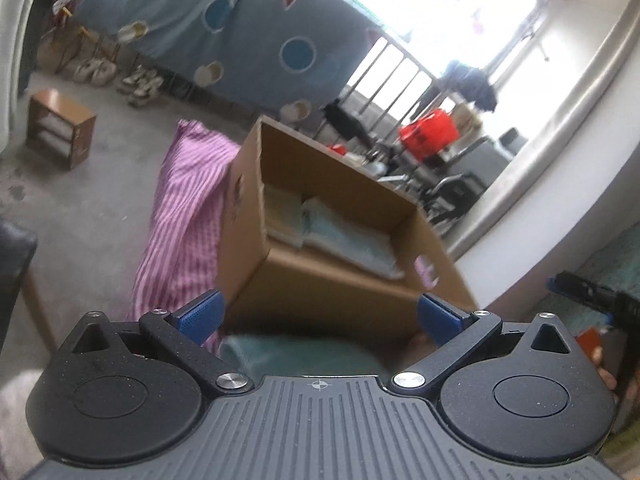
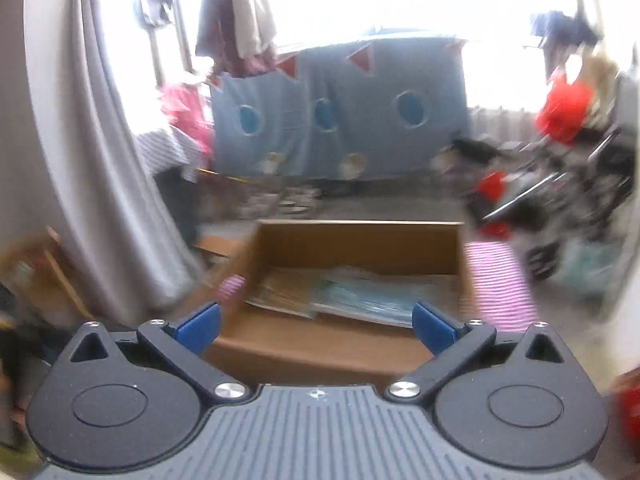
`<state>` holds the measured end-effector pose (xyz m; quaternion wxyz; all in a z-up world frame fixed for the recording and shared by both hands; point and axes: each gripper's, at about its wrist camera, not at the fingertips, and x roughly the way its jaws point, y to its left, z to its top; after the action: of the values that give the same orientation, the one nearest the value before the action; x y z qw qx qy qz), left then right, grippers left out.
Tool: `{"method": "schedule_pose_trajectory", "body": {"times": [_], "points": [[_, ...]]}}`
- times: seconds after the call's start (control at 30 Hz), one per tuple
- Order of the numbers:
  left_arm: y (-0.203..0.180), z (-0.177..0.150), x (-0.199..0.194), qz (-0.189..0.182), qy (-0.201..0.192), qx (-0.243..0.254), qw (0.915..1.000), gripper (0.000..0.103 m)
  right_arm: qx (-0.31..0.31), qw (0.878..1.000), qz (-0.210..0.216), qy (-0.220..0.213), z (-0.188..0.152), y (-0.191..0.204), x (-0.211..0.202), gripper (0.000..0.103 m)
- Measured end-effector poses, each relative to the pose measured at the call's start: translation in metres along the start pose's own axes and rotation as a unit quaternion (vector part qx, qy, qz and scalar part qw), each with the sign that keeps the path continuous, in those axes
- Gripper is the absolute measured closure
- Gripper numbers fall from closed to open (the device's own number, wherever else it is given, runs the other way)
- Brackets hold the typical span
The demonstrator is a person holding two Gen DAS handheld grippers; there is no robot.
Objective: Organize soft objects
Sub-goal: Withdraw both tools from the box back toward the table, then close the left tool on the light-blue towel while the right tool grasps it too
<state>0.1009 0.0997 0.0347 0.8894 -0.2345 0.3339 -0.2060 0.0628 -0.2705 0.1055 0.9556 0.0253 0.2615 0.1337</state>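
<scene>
Nearest the left wrist camera, the left gripper (image 1: 319, 316) is seen with its blue fingers (image 1: 200, 314) spread wide and nothing clamped between them. A teal cloth (image 1: 304, 354), blurred, lies just below and between them; whether it is touched cannot be told. Beyond it a cardboard box (image 1: 320, 292) is set on a pink striped sheet (image 1: 180, 220). Folded cloths (image 1: 344, 236), pale green and beige, are laid flat on the bottom of the box.

In the right wrist view, the right gripper (image 2: 316, 322) is likewise held wide apart and empty, in front of the near wall of the same box (image 2: 316, 350). The folded cloths (image 2: 352, 296) are seen inside, side by side. A blue sheet with round patches (image 2: 340, 116) is hung across the background, and a grey curtain (image 2: 100, 160) is seen at the left.
</scene>
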Motion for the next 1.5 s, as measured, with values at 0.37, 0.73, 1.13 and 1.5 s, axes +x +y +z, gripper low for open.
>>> {"method": "schedule_pose_trajectory", "body": {"times": [0.37, 0.73, 1.13, 1.5], "points": [[-0.005, -0.035, 0.007, 0.003, 0.031, 0.035, 0.9989, 0.0, 0.114, 0.984, 0.135, 0.01, -0.07, 0.012, 0.039, 0.0], [0.016, -0.035, 0.049, 0.041, 0.06, 0.038, 0.9966, 0.003, 0.161, 0.959, 0.163, 0.169, -0.084, 0.024, 0.143, 0.006], [0.034, -0.028, 0.077, -0.025, 0.102, 0.006, 0.9945, 0.02, 0.141, 0.949, 0.111, 0.261, -0.082, 0.031, 0.197, 0.008], [0.039, -0.03, 0.074, -0.029, 0.102, 0.005, 0.9944, 0.05, 0.158, 0.932, 0.122, 0.303, -0.093, 0.031, 0.22, 0.023]]}}
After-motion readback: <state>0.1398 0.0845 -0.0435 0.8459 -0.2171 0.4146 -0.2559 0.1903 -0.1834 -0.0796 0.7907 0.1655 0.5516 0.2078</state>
